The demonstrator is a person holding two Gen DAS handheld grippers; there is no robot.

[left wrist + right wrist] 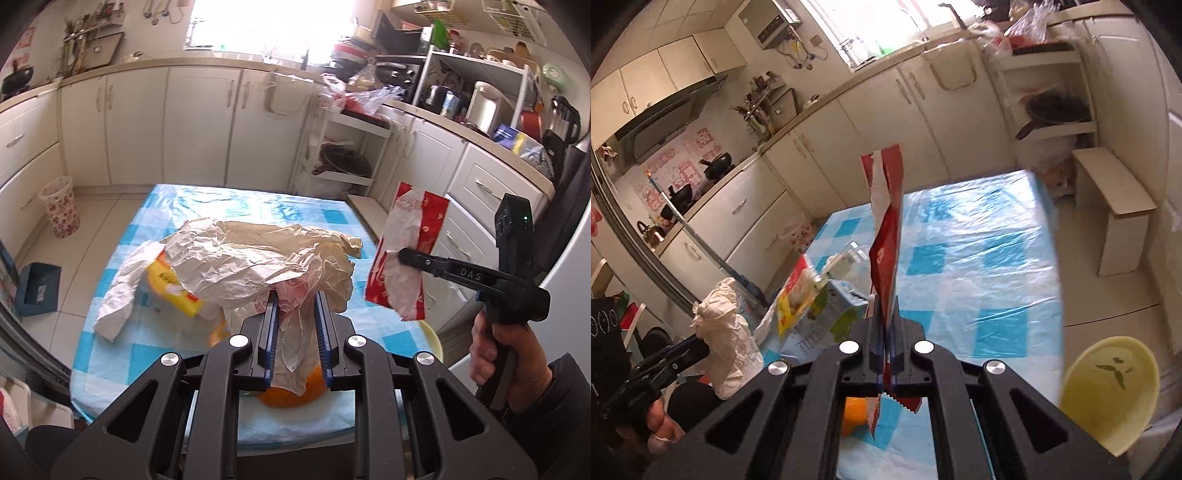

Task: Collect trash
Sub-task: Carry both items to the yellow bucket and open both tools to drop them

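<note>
My left gripper point(295, 299) is shut on a crumpled white plastic bag point(258, 254) and holds it up over the blue checked table point(369, 221). A yellow packet point(173, 288) sticks out of the bag. In the right wrist view the bag point(727, 325) hangs at the left with the left gripper point(698, 347) on it. My right gripper point(886, 314) is shut on a red and white wrapper point(884, 236), held upright above the table. In the left wrist view the wrapper point(406, 251) hangs to the right of the bag, pinched by the right gripper point(400, 254).
An orange point(291, 391) lies on the table's near edge under my left gripper. A yellow bowl point(1108, 391) sits at the table's right corner. A patterned waste bin point(61, 210) and a blue box point(38, 288) stand on the floor left of the table. Cabinets ring the room.
</note>
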